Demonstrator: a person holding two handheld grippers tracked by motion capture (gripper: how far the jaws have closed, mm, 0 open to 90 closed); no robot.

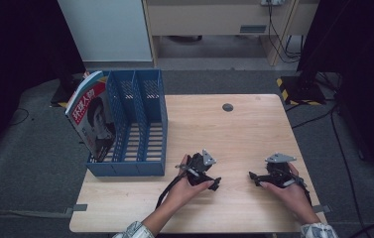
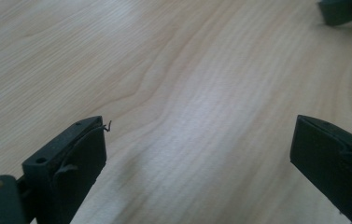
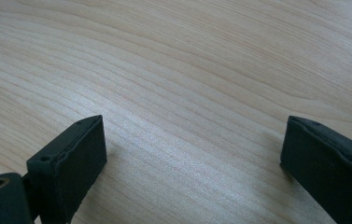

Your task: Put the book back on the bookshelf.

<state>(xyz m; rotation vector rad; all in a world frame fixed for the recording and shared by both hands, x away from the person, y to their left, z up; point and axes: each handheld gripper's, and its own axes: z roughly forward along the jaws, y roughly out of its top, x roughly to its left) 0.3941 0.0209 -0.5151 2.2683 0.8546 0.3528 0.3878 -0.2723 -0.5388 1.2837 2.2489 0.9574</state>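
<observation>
Both jaw pairs stand wide apart and empty: the left hand-held gripper [image 1: 218, 183] and right hand-held gripper [image 1: 252, 175] rest low on the desk [image 1: 234, 134], lower centre. The magazine [image 1: 93, 116] leans in the blue file rack [image 1: 147, 119], upper left. Approach its free edge squarely, I judge.

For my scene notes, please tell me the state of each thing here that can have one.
Left gripper: open, nothing between its jaws.
Right gripper: open, nothing between its jaws.
Magazine: standing tilted in the leftmost slot.
File rack: upright, its other slots bare.
</observation>
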